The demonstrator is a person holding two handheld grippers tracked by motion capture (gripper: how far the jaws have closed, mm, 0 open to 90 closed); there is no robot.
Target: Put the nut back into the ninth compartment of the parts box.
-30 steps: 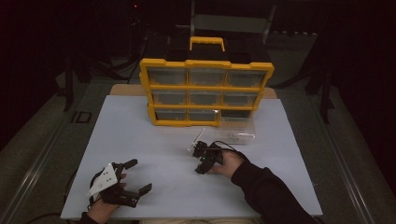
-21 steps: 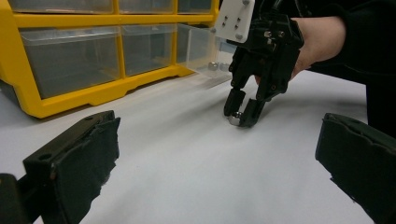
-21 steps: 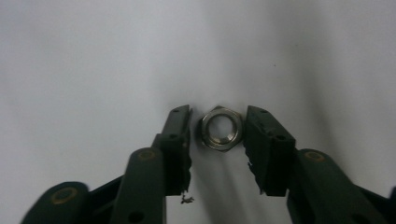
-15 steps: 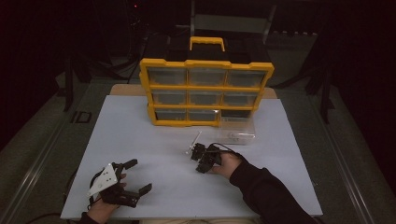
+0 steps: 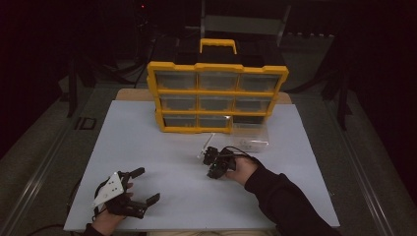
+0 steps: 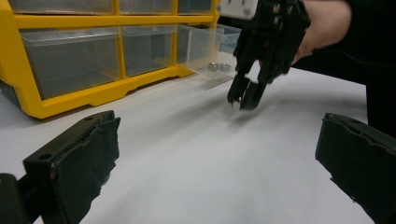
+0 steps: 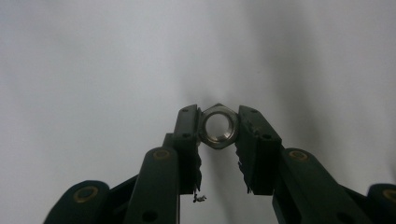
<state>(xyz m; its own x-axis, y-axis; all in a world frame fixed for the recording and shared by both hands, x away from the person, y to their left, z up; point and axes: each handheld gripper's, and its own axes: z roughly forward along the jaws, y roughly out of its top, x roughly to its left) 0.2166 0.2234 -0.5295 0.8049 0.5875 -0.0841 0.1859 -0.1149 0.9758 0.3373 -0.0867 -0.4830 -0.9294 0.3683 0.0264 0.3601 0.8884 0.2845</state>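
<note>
Right gripper [image 7: 218,128] has its two black jaws closed onto a small metal hex nut [image 7: 218,127], one jaw pressed to each side, the threaded hole facing the camera in the right gripper view. From the high view this gripper [image 5: 215,169] is near the middle of the white table [image 5: 147,147], tips pointed down toward the surface, the person's right hand [image 5: 241,169] and dark sleeve [image 5: 285,201] behind it. The left gripper view catches it from the side [image 6: 246,95] — jaws nearly together, just above the table top; the nut itself is too small to make out there.

Left gripper [image 5: 142,187] sits at the near left of the table with its jaws spread wide and nothing between them — in its own view the two padded jaws stand far apart at either edge of the frame.

At the far side stands a yellow organizer [image 5: 216,96] with clear drawers and a yellow handle [image 5: 218,45]. One clear drawer [image 5: 251,137] is out on the table just in front of the organizer's lower right corner; the left gripper view shows two small metal pieces [image 6: 219,66] lying in it
</note>
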